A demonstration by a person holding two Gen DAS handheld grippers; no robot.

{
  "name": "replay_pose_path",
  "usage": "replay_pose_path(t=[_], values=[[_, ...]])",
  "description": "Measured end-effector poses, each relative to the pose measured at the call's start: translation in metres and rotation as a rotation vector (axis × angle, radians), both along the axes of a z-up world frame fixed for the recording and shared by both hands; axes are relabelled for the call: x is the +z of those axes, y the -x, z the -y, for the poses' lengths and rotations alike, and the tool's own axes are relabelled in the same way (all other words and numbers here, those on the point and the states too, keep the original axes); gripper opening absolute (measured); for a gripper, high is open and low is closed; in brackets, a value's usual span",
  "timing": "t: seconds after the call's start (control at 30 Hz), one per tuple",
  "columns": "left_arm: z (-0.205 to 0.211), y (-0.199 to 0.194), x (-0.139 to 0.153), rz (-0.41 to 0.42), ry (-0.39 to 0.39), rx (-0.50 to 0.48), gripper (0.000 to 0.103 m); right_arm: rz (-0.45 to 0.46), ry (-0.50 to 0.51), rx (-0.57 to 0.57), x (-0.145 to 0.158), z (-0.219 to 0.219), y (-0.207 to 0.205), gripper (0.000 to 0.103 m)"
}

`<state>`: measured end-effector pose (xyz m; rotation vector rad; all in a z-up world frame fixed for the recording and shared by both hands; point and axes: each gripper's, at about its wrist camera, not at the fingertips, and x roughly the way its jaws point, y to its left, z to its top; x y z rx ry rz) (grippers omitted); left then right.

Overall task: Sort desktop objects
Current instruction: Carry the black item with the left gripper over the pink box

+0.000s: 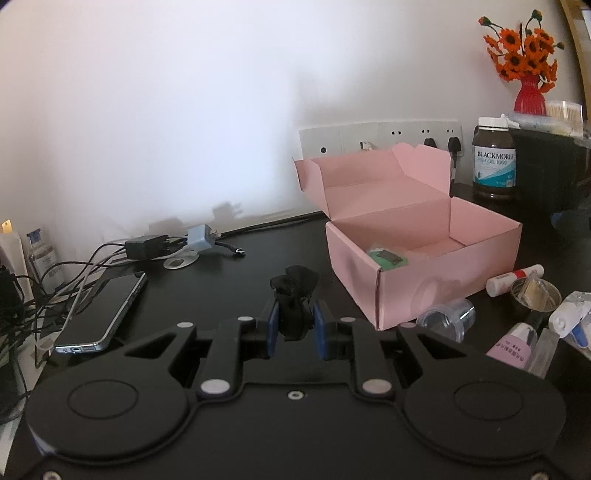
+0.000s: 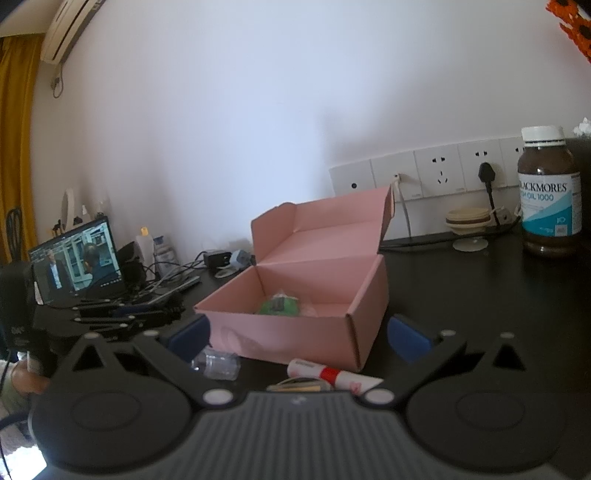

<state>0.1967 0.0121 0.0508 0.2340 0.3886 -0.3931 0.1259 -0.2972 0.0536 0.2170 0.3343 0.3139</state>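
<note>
Left of the box (image 1: 424, 258), our left gripper (image 1: 295, 325) pinches a black clip (image 1: 294, 295); our right gripper (image 2: 299, 338) gapes empty; carried low, we could snag the box wall and drop it

A lived-in home desk corner, dark surface (image 1: 258, 258) against a white wall, chargers (image 1: 147, 246) and phone (image 1: 103, 314) left of the tool, supplement bottle (image 1: 494, 158) and flower vase (image 1: 530, 96) far right, laptop (image 2: 77, 258), yellow curtain (image 2: 14, 147), air conditioner (image 2: 70, 27) overhead left.

Matt pink cardboard box (image 1: 424, 291), glossy black desktop (image 1: 229, 280) — clear plastic cup (image 1: 448, 317), brown glossy bottle (image 1: 494, 158), shiny-edged phone (image 1: 103, 314)
</note>
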Motion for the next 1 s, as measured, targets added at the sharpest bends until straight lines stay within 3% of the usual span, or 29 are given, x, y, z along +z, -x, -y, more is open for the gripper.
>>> replay_pose_path(t=[0.17, 0.43, 0.67, 1.0], values=[[0.005, 0.002, 0.004, -0.001, -0.041, 0.0, 0.021, 0.009, 0.0, -0.002, 0.0, 0.0, 0.002, 0.102], [0.014, 0.012, 0.038, 0.053, -0.082, -0.018, 0.022, -0.002, -0.011, -0.017, 0.0, 0.002, 0.0, 0.102], [0.033, 0.009, 0.06, 0.082, -0.089, -0.057, 0.023, 0.001, -0.011, -0.023, 0.0, 0.003, 0.001, 0.102], [0.064, -0.01, 0.064, 0.054, -0.057, -0.116, 0.023, 0.001, -0.016, -0.029, 0.0, 0.004, 0.001, 0.102]])
